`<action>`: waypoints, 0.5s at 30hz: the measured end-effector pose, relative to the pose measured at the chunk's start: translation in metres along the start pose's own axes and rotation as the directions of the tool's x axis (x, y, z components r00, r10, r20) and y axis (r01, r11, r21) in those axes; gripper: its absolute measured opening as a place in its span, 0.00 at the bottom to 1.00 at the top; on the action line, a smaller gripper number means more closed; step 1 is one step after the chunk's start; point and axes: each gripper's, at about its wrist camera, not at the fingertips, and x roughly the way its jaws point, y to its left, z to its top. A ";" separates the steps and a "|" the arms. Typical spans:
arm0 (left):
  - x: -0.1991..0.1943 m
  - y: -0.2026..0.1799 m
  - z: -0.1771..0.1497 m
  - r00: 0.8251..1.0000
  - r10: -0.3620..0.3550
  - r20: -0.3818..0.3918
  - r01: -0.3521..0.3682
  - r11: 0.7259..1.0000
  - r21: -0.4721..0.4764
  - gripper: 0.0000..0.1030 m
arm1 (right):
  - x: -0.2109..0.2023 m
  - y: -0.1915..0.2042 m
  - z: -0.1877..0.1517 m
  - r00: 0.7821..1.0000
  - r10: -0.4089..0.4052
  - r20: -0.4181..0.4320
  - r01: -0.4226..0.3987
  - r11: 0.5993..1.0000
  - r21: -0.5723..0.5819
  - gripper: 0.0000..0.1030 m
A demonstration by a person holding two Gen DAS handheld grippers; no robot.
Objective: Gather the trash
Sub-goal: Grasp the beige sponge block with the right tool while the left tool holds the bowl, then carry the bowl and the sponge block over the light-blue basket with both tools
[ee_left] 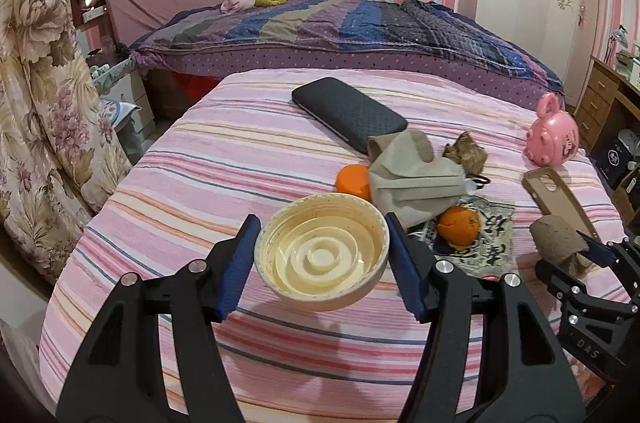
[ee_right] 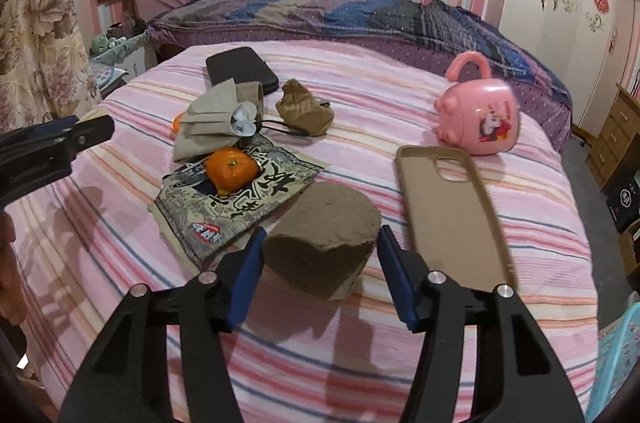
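Note:
My left gripper [ee_left: 322, 263] is shut on a cream plastic lid [ee_left: 322, 255] and holds it above the pink striped cloth [ee_left: 200, 183]. My right gripper [ee_right: 320, 263] is shut on a squashed brown cardboard tube [ee_right: 324, 235]; the tube also shows in the left wrist view [ee_left: 556, 239]. On the cloth lie a printed snack wrapper [ee_right: 240, 199] with an orange [ee_right: 231, 169] on it, a crumpled brown paper ball [ee_right: 304, 113] and a folded beige cloth [ee_right: 212, 127]. A second orange object [ee_left: 353, 181] sits behind the lid.
A black wallet case [ee_left: 348, 113] lies at the far side. A tan phone case [ee_right: 456, 211] and a pink piggy toy [ee_right: 480, 119] lie to the right. A bed with a purple quilt [ee_left: 360, 27] stands behind. Floral curtains [ee_left: 40, 83] hang at left.

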 end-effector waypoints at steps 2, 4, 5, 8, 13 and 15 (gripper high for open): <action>-0.004 -0.005 -0.002 1.000 -0.008 0.003 0.008 1.000 0.005 0.59 | -0.007 -0.004 -0.001 1.000 -0.003 0.011 0.003 1.000 -0.002 0.54; -0.009 -0.014 -0.004 1.000 -0.016 0.006 0.016 1.000 0.017 0.59 | -0.018 -0.009 -0.004 1.000 -0.007 0.029 0.007 1.000 -0.003 0.54; -0.011 -0.018 -0.005 1.000 -0.019 0.010 0.019 1.000 0.025 0.59 | -0.025 -0.012 -0.005 0.999 -0.010 0.041 0.010 1.000 -0.002 0.54; -0.019 -0.029 -0.008 0.999 -0.031 0.019 0.031 0.999 0.039 0.59 | -0.037 -0.019 -0.008 0.998 -0.021 0.062 0.021 1.000 -0.008 0.54; -0.032 -0.049 -0.012 0.997 -0.069 0.033 0.067 0.996 0.051 0.59 | -0.058 -0.036 -0.013 0.995 -0.043 0.091 0.044 0.999 -0.008 0.54; -0.035 -0.056 -0.015 0.996 -0.081 0.033 0.080 0.996 0.051 0.59 | -0.068 -0.046 -0.016 0.993 -0.053 0.103 0.053 0.999 0.001 0.54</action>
